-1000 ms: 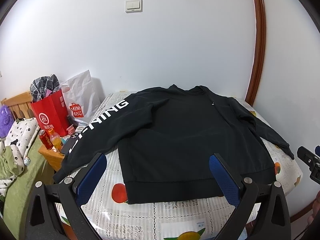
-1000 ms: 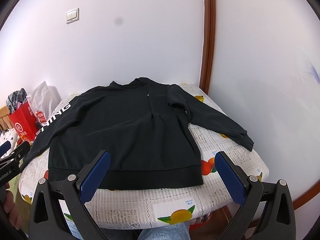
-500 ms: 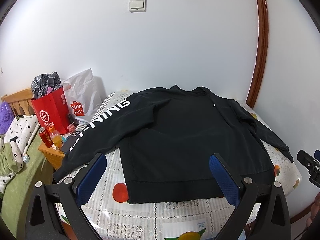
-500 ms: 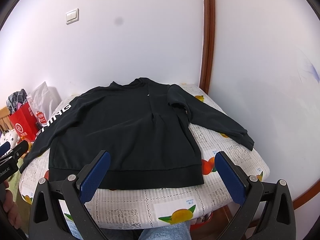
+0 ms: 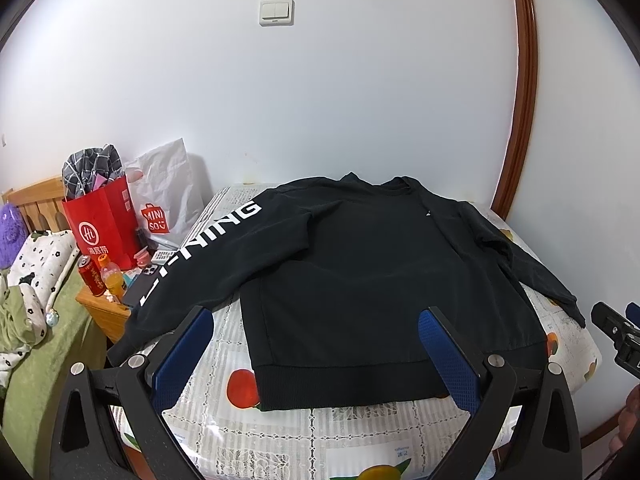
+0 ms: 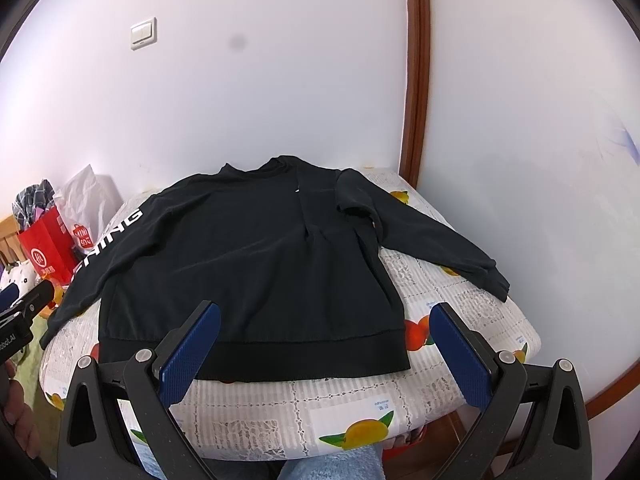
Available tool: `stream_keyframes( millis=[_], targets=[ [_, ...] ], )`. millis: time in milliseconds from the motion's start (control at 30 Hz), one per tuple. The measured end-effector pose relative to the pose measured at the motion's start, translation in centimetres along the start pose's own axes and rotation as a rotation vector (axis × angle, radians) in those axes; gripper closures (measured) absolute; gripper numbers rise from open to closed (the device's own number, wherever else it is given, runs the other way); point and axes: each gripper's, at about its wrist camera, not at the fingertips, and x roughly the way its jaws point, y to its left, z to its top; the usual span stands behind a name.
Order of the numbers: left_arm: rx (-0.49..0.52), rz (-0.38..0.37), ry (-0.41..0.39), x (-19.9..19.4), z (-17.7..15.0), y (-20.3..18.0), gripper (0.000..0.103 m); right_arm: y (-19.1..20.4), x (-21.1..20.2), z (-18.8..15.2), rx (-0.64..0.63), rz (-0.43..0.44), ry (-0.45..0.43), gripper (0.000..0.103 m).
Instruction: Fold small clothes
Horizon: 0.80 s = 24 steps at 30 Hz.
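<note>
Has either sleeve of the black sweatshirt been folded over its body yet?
No. The black sweatshirt lies flat, both sleeves spread outward on the table.

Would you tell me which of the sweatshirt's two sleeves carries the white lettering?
The left sleeve, on the side toward the red bag; the right sleeve, toward the wood trim, is plain black.

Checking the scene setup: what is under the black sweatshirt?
The black sweatshirt lies flat on a fruit-print tablecloth over a table. Its lettered sleeve hangs past the edge. Anything beneath the body is covered.
</note>
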Motion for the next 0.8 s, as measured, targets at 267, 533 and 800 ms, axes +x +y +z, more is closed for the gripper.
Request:
stream_keyframes(
  millis=[267, 533, 800],
  targets=[
    [-0.010, 0.002, -0.018, 0.0, 0.6, 0.4, 0.000, 0.0, 0.0, 0.7, 0.004, -0.005, -0.005, 0.001],
    [-0.009, -0.017, 0.000, 0.1, 1.4, 0.6, 0.000, 0.2, -0.2, 1.9, -0.004, -0.019, -0.013, 0.001],
    [0.011, -0.035, -0.017, -0.3, 2.0, 0.4, 0.000, -0.2, -0.2, 2.6, 0.000, -0.007, -0.013, 0.001]
  ],
)
